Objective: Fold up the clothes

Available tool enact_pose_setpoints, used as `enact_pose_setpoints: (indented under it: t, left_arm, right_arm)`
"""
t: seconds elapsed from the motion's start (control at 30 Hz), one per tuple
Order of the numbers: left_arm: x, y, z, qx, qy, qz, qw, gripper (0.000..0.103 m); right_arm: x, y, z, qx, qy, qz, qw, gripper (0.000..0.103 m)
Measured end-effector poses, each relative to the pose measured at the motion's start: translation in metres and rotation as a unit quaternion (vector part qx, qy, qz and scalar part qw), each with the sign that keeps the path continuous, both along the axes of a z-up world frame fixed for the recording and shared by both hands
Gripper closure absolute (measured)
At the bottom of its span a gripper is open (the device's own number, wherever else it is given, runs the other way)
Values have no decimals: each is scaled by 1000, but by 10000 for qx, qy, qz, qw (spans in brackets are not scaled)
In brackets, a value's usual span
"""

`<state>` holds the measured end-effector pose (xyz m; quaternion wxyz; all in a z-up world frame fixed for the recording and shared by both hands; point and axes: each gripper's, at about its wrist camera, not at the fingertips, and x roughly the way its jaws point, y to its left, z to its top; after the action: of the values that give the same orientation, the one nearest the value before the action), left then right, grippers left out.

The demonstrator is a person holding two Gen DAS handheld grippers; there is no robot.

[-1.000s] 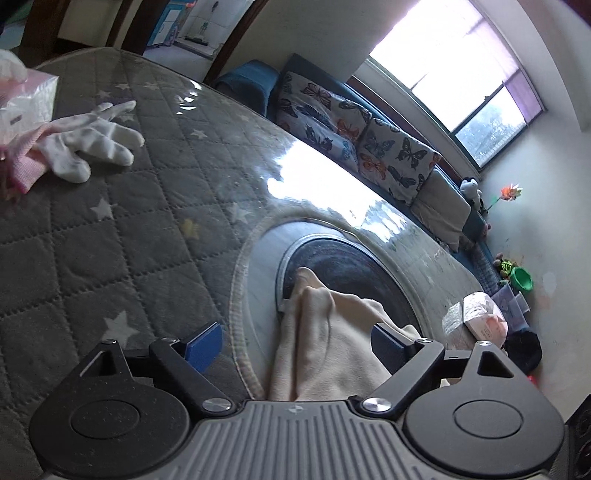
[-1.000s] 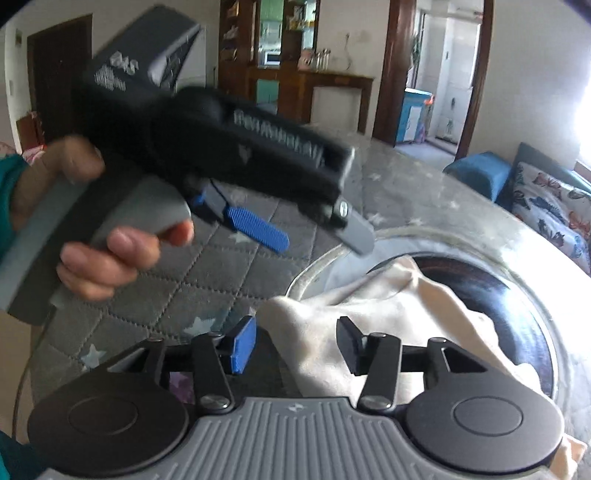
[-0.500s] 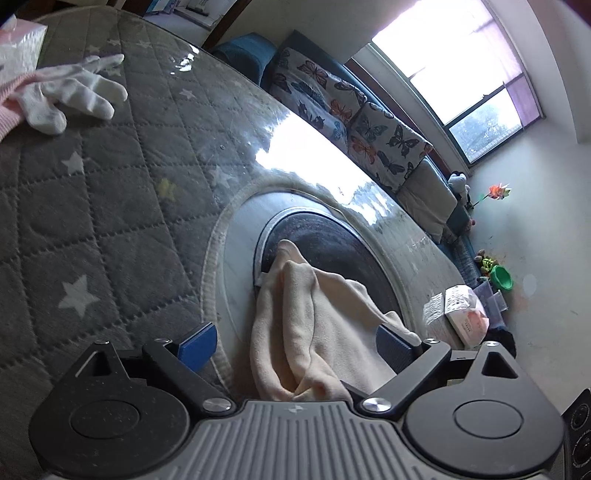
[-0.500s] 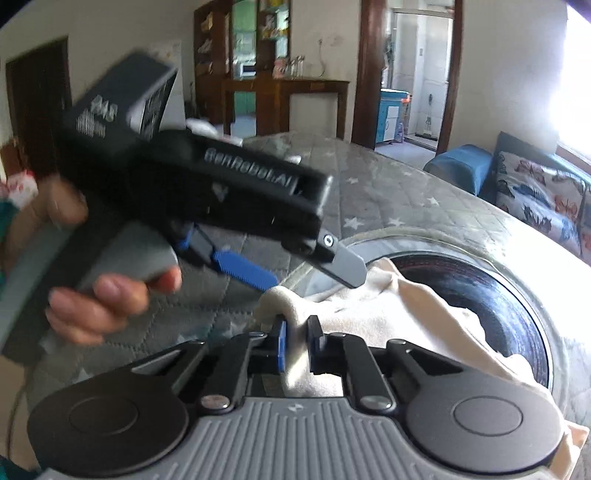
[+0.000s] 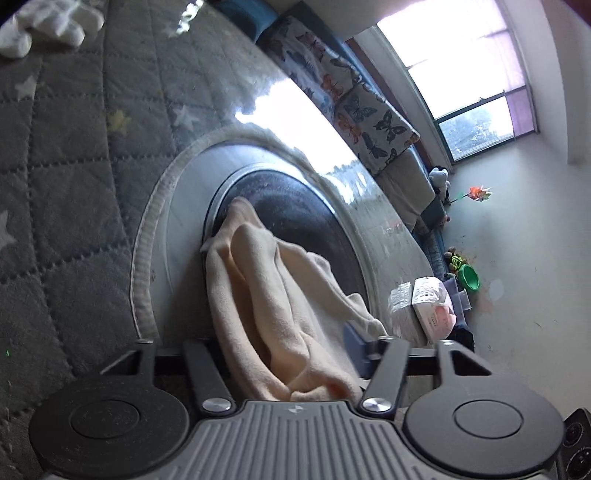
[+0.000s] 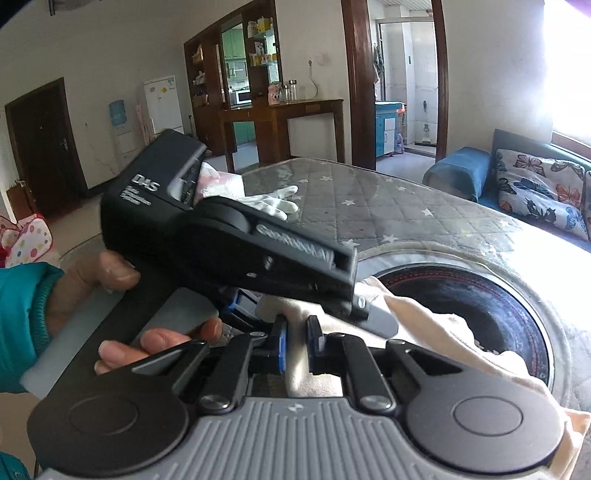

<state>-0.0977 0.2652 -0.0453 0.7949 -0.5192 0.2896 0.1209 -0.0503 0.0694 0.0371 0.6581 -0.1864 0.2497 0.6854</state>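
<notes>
We have the right hand-held gripper (image 6: 296, 345) clamped on a pinch of the cream fleece garment (image 5: 280, 317), its blue pads pressed together with cloth between them, which we judge is a corner grip meant to lift one edge for a fold. The left hand-held gripper (image 5: 284, 350) sits with its jaws apart, a bunch of the same cream cloth lying between them; only one blue pad shows, the other is hidden behind the fabric, so we read it as not yet gripping. In the right wrist view the left hand (image 6: 122, 295), in a teal sleeve, holds that black tool just above and in front of the right one (very close quarters here). The garment itself lies crumpled across the dark round inset (image 5: 306, 229) in the grey quilted star-pattern counter (image 5: 74, 184), one end draped toward us, nothing folded so far by our reckoning. Around it: white cotton gloves (image 5: 48, 22) far off at the counter's back corner, a wrapped tissue pack (image 5: 432, 306) near the edge just beside the cloth, a butterfly-print sofa cushion (image 5: 369, 122) beyond. What stands in the way, we think, is mainly the two tools crowding each other over one bunched corner.
</notes>
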Motion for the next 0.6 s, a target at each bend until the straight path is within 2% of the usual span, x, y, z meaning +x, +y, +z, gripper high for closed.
enact_pose_setpoints:
  t: [0.13, 0.33, 0.5, 0.57, 0.6]
  left_arm:
    - [1, -4, -1, 164, 74, -32, 9998, 71]
    - [3, -9, -2, 384, 169, -72, 9991, 78]
    - [4, -12, -2, 483, 170, -85, 9986, 79]
    - [5, -14, -1, 585, 188, -105, 9981, 79]
    - [6, -15, 0, 626, 197, -111, 9978, 79]
  right_arm:
    - [1, -2, -3, -20, 40, 32, 10000, 94]
    - [3, -12, -6, -54, 42, 56, 10000, 92]
    - [21, -37, -2, 6, 1, -352, 9994, 87]
    - [35, -49, -3, -46, -51, -691, 9976, 85]
    - [43, -55, -4, -74, -79, -869, 9962, 79]
